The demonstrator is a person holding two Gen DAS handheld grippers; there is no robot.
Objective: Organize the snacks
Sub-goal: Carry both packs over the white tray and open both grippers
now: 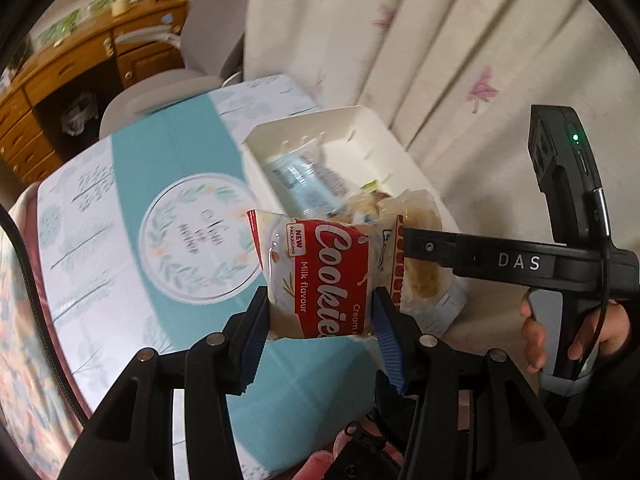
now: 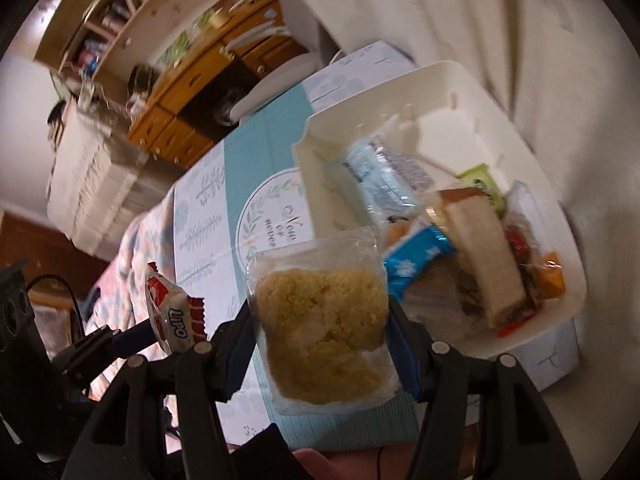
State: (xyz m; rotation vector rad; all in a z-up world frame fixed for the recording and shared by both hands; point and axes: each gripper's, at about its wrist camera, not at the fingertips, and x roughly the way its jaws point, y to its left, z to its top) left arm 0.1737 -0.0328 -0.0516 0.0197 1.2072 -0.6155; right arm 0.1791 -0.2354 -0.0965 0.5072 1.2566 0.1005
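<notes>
Both tongs are loaded: left gripper (image 1: 320, 320) clamps a red cookie packet (image 1: 320, 276), right gripper (image 2: 320, 340) pinches a clear bag of yellow crumbly cake (image 2: 320, 328). I'm mid-carry, both snacks held above the table mat (image 1: 172, 184), near the white box (image 2: 440, 92) that already holds several wrappers. Next I need each packet over a free patch of box before I let go.

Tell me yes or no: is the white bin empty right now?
No. In the right wrist view the white bin already holds several wrapped snacks, among them a blue packet.
</notes>
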